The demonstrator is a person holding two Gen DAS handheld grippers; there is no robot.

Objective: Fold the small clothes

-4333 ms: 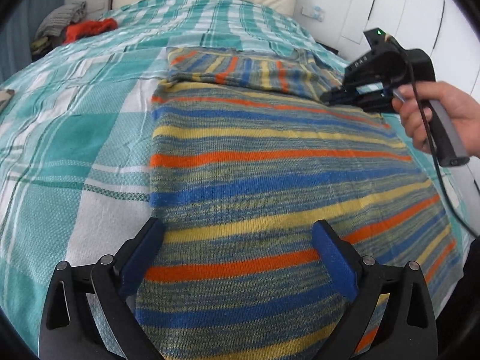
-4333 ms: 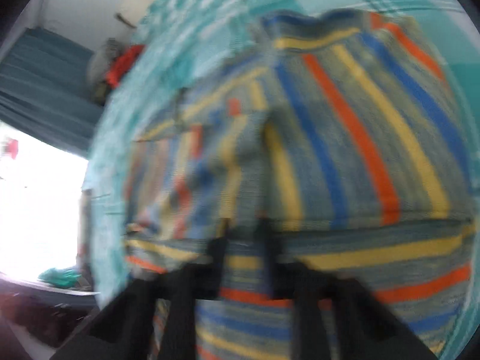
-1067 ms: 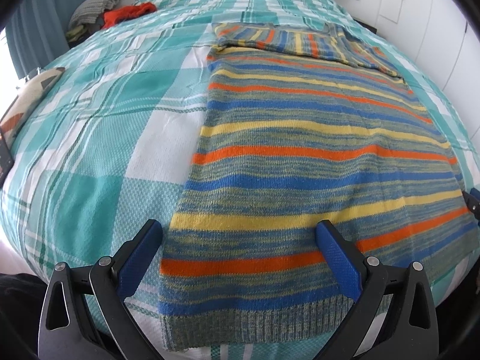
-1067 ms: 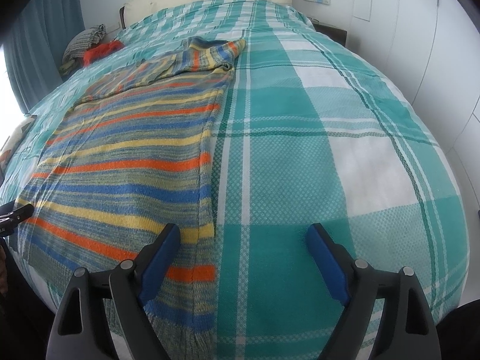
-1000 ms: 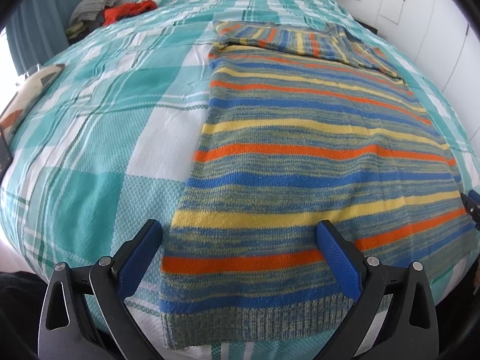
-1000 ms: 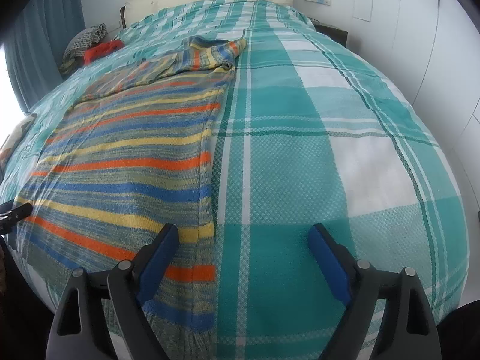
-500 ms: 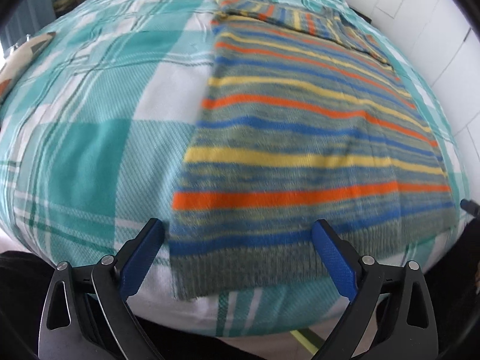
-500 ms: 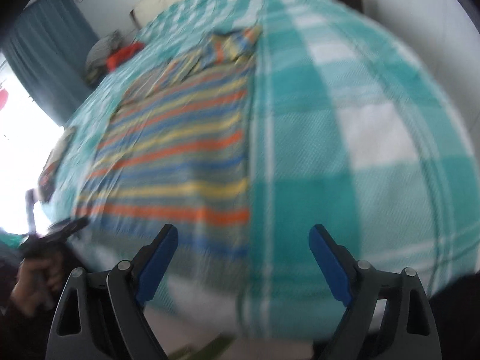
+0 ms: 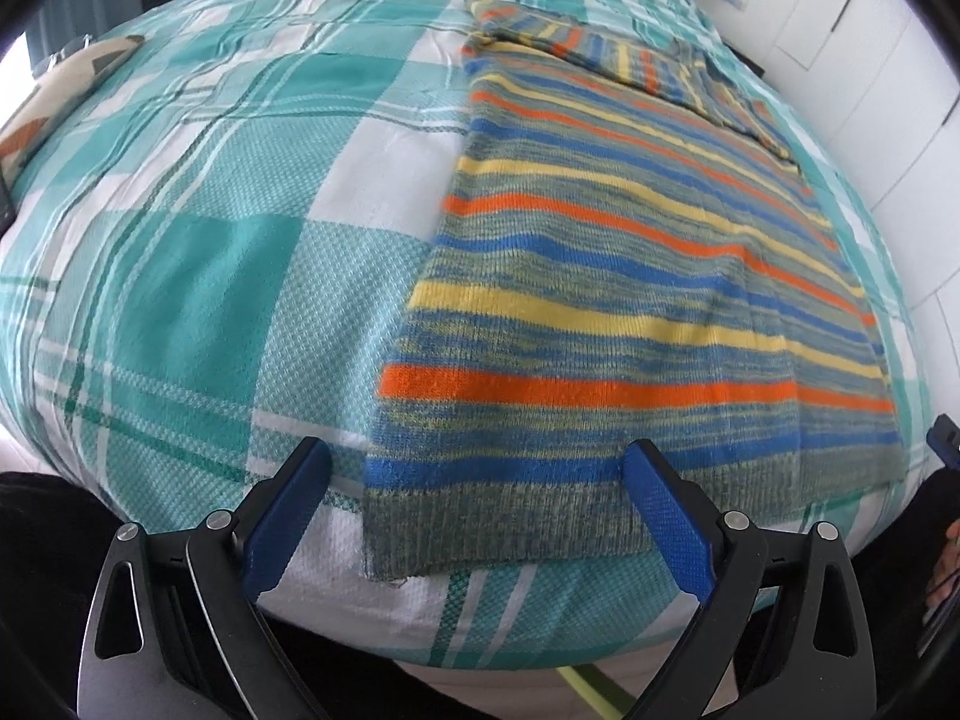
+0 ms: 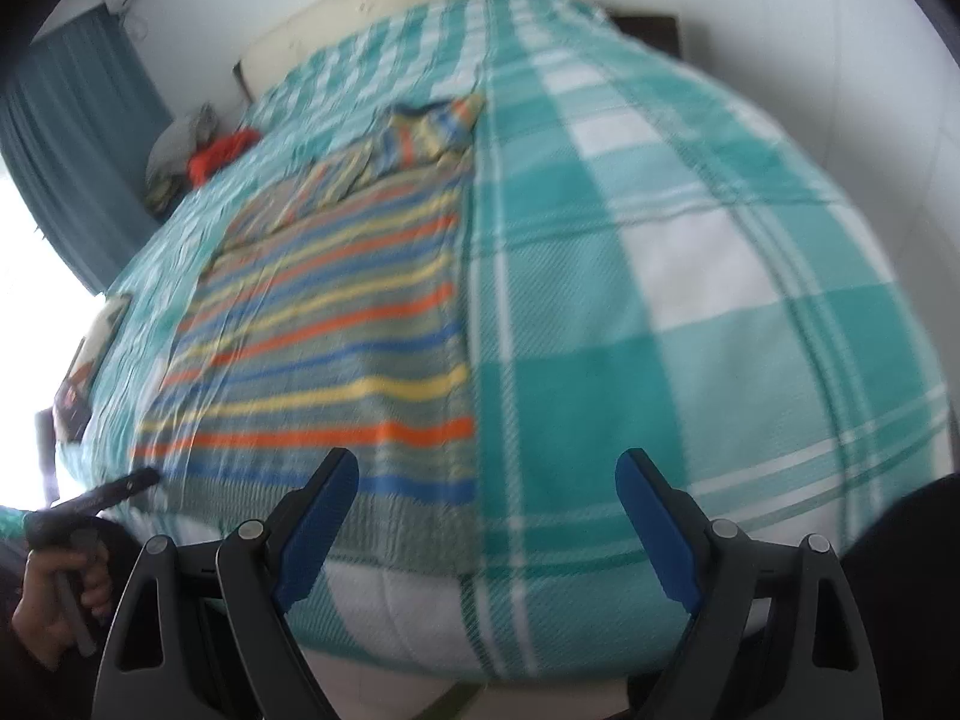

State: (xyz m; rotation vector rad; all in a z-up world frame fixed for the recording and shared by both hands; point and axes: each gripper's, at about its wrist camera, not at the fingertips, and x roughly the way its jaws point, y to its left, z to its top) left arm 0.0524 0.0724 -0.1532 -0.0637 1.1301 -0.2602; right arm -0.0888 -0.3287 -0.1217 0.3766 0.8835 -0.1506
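Observation:
A striped knit sweater (image 9: 630,300) in blue, orange, yellow and grey-green lies flat on the bed, its sleeves folded across the far end and its ribbed hem (image 9: 498,534) at the near edge. My left gripper (image 9: 477,510) is open and empty, its jaws straddling the hem's left corner just above it. My right gripper (image 10: 486,510) is open and empty, over the hem's right corner of the sweater (image 10: 336,336). The left gripper also shows in the right wrist view (image 10: 90,501), held in a hand at the far left.
The bed carries a teal and white plaid cover (image 9: 198,276). A pile of grey and red clothes (image 10: 204,156) lies at the far left by the cream headboard (image 10: 390,0). White cupboards (image 9: 870,48) stand to the right. A flat picture-like object (image 10: 90,360) lies at the left edge.
Both grippers have pulled back toward the foot of the bed and lowered, so the sweater's hem and the mattress edge now lie just in front of the open jaws. The sweater has not moved.

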